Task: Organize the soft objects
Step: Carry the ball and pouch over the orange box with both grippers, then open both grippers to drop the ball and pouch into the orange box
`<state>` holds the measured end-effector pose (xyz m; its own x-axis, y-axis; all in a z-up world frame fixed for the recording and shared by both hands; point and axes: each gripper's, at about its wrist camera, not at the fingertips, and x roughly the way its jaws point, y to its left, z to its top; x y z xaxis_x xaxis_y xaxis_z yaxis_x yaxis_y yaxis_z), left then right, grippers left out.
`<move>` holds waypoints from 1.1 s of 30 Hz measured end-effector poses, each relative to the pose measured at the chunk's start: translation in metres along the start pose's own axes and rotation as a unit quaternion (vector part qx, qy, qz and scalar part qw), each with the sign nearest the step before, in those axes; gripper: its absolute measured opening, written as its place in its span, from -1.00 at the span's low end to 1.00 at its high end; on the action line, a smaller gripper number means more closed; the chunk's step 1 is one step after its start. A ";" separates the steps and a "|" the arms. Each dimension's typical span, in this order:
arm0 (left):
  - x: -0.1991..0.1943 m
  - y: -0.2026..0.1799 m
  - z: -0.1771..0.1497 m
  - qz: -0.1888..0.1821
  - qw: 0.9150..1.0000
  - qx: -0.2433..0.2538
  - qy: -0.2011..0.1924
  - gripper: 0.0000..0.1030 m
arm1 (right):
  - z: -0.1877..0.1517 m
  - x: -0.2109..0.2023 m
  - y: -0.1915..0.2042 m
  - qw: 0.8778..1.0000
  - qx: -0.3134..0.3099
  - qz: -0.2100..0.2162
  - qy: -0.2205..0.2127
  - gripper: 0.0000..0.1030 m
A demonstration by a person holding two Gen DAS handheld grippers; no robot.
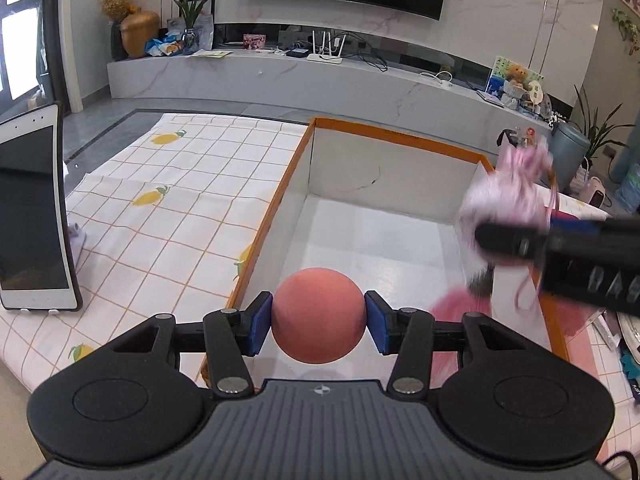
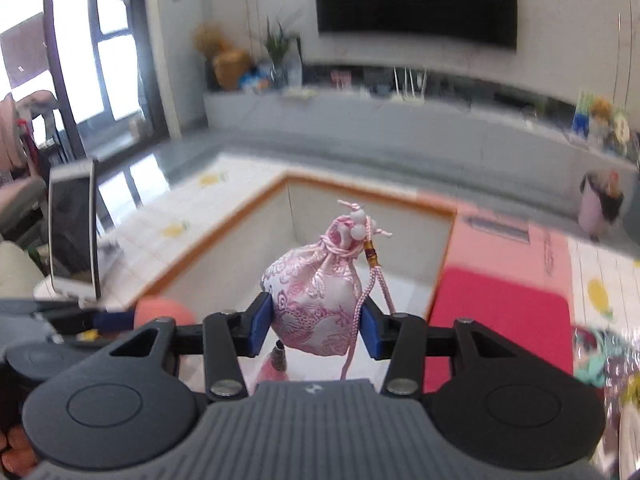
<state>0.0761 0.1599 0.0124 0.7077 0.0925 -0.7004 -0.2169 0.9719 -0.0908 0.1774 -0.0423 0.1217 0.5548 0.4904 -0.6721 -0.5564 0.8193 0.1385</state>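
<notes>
Two soft things are held above the box [image 1: 400, 184] — my left tongs [image 1: 319, 322] clamp the ball [image 1: 319, 316] over its near edge, my right tongs [image 2: 316, 316] pinch the pouch [image 2: 314, 300], upright, over its right wall — both just need lowering.

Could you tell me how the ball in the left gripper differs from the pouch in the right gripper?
The ball is plain, smooth, salmon and round; the pouch is patterned pink satin, tied at the neck, with cords dangling. Both are clamped between blue jaws over the orange-rimmed box.
</notes>
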 end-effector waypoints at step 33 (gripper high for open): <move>0.007 -0.005 -0.004 0.009 1.000 0.006 0.022 0.53 | -0.032 0.025 0.007 0.992 -0.051 0.051 0.100 -0.08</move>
<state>0.0799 0.1551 0.0049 0.6738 0.1004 -0.7320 -0.2212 0.9727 -0.0702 0.1673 -0.0338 0.0825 0.3642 0.4921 -0.7907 -0.6684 0.7293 0.1461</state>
